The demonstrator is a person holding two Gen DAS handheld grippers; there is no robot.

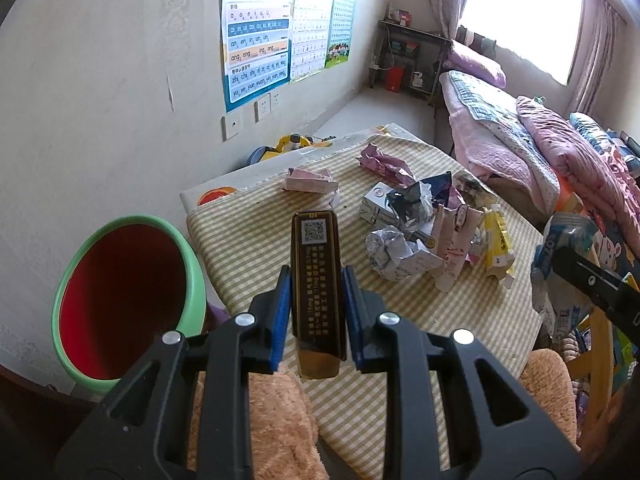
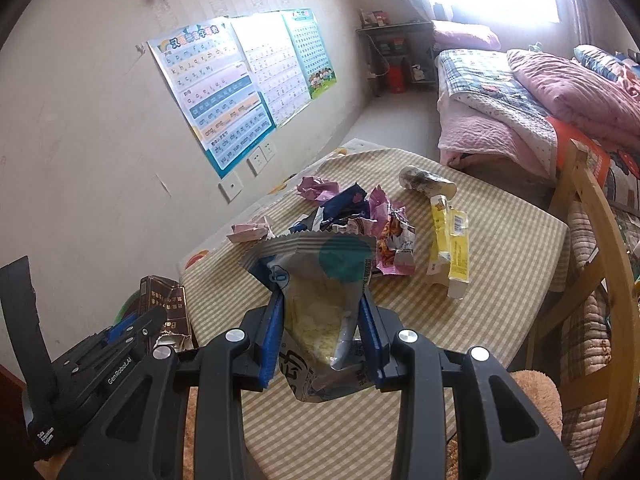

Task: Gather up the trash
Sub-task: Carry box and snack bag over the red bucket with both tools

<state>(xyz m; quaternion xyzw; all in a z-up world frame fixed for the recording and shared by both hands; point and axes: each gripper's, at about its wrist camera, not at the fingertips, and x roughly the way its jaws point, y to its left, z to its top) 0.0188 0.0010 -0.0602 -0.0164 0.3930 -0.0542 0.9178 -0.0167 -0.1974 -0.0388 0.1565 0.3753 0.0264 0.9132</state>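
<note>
My left gripper (image 1: pixel 316 292) is shut on a dark brown and gold box (image 1: pixel 318 280), held upright over the checked table (image 1: pixel 256 232). To its left stands a green bin with a red inside (image 1: pixel 120 300), its mouth facing me. My right gripper (image 2: pixel 322 316) is shut on a silvery blue snack bag (image 2: pixel 320 280), crumpled between the blue pads. In the right wrist view the left gripper (image 2: pixel 120 332) with the brown box (image 2: pixel 166 308) shows at lower left. A heap of wrappers (image 1: pixel 416 216) and crumpled paper (image 1: pixel 390 250) lies on the table.
A yellow carton (image 2: pixel 452 248) and a rolled wrapper (image 2: pixel 426 182) lie right of the heap. A pink flattened box (image 1: pixel 310 180) lies near the table's far edge. A wooden chair (image 2: pixel 592 216) and a bed with pink quilts (image 2: pixel 540 96) stand to the right. Posters (image 1: pixel 256 32) hang on the wall.
</note>
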